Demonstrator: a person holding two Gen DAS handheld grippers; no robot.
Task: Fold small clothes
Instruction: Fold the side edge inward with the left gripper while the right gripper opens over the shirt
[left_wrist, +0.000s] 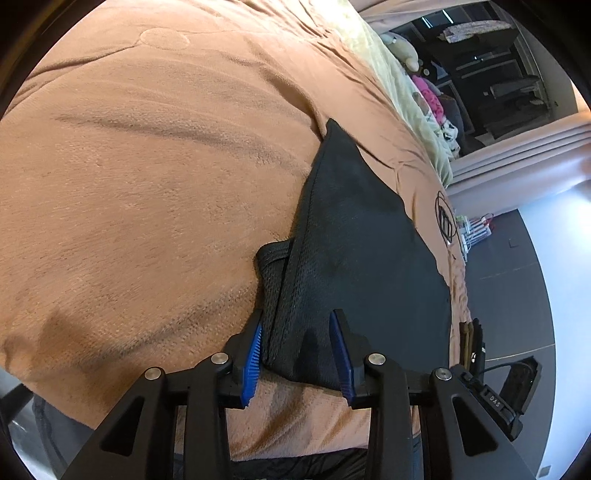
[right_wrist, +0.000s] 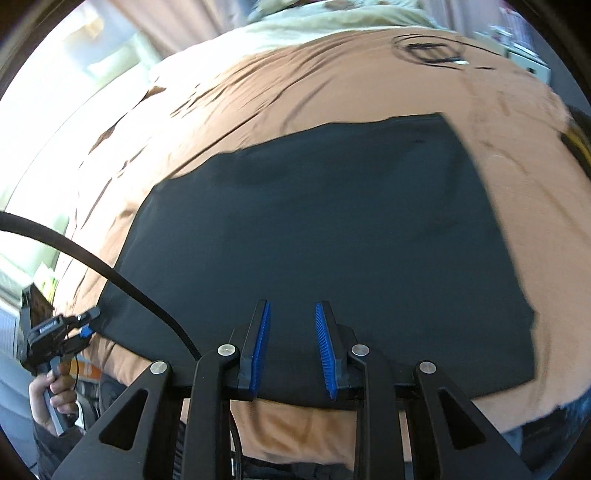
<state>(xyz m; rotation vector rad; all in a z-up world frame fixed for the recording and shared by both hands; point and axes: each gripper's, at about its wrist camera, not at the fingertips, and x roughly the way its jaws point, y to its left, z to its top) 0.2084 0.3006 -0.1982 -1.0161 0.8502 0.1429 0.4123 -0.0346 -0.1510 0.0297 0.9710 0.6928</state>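
A black garment (left_wrist: 351, 240) lies flat on a brown fleece blanket (left_wrist: 147, 166), its near left edge folded over and showing mesh fabric. My left gripper (left_wrist: 297, 319) straddles that near corner. Its blue pads (left_wrist: 255, 354) stand apart and do not squeeze the cloth, so it is open. In the right wrist view the same garment (right_wrist: 314, 221) is spread as a wide dark panel. My right gripper (right_wrist: 292, 306) hovers over its near edge, open, with nothing pinched between its fingers. At the garment's left corner, the left gripper (right_wrist: 90, 323) is held by a hand (right_wrist: 51, 391).
The blanket (right_wrist: 295, 92) carries a dark round print (right_wrist: 428, 50) at its far side. Pale green bedding (left_wrist: 399, 74) and plush toys (left_wrist: 428, 96) lie beyond it. A black cable (right_wrist: 110, 273) crosses the left of the right wrist view. Grey floor (left_wrist: 517, 277) runs beside the bed.
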